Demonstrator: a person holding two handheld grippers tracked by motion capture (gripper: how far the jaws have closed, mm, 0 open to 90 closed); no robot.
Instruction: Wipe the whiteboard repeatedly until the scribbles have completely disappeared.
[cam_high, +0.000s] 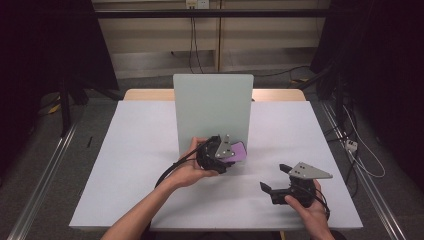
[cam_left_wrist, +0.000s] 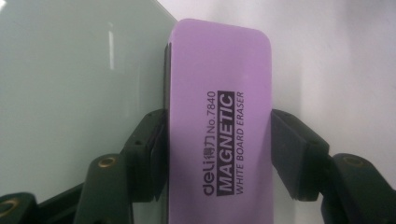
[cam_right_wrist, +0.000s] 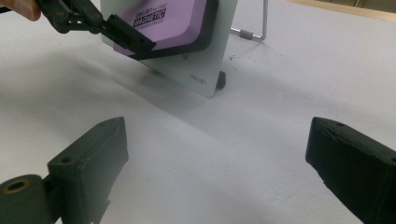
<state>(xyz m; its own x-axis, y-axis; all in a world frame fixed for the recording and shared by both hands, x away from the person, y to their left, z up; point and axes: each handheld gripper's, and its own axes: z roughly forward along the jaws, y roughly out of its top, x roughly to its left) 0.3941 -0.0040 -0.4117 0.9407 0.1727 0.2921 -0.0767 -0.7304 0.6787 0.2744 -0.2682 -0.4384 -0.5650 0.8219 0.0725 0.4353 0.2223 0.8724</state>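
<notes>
My left gripper (cam_left_wrist: 219, 154) clamps the purple eraser (cam_left_wrist: 219, 116) against the glass board (cam_left_wrist: 79, 93) — my right gripper (cam_right_wrist: 217, 163) hangs wide open, nothing between its jaws.

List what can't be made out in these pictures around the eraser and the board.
- Purple whiteboard eraser, left gripper view: its lower end is cut off by the bottom edge; its felt side faces away.
- Same eraser, high view: mostly covered by the left gripper and its grey plate.
- Small glass whiteboard, high view: the stand behind it is hidden by the board itself.
- Board's corner print, right gripper view: too small to read.
</notes>
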